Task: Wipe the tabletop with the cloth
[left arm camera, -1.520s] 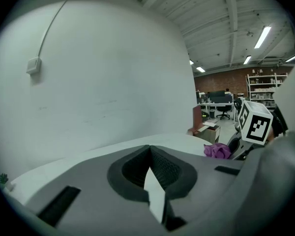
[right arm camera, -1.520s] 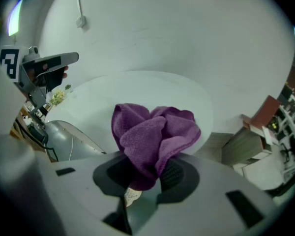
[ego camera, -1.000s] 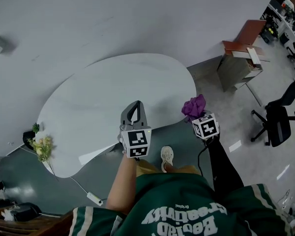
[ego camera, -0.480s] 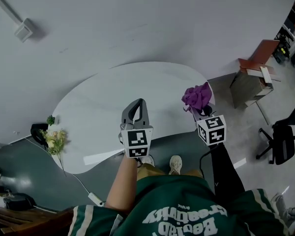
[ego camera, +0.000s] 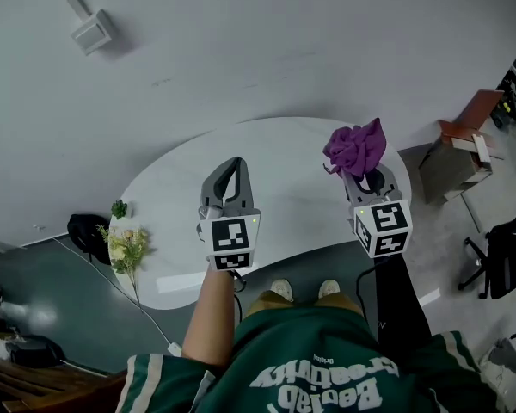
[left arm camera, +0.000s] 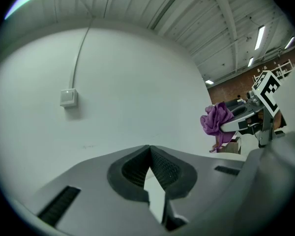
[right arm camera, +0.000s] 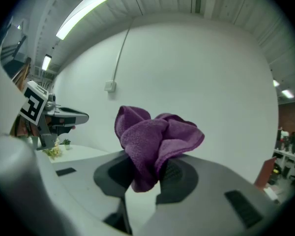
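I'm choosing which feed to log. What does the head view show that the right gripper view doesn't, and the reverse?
Head view only: the table's whole outline, shoes, an office chair. Right gripper view only: a ceiling lamp and, close up, the right gripper with fingers shut on the cloth. Both: the cloth, the left gripper, flowers, a wall box.
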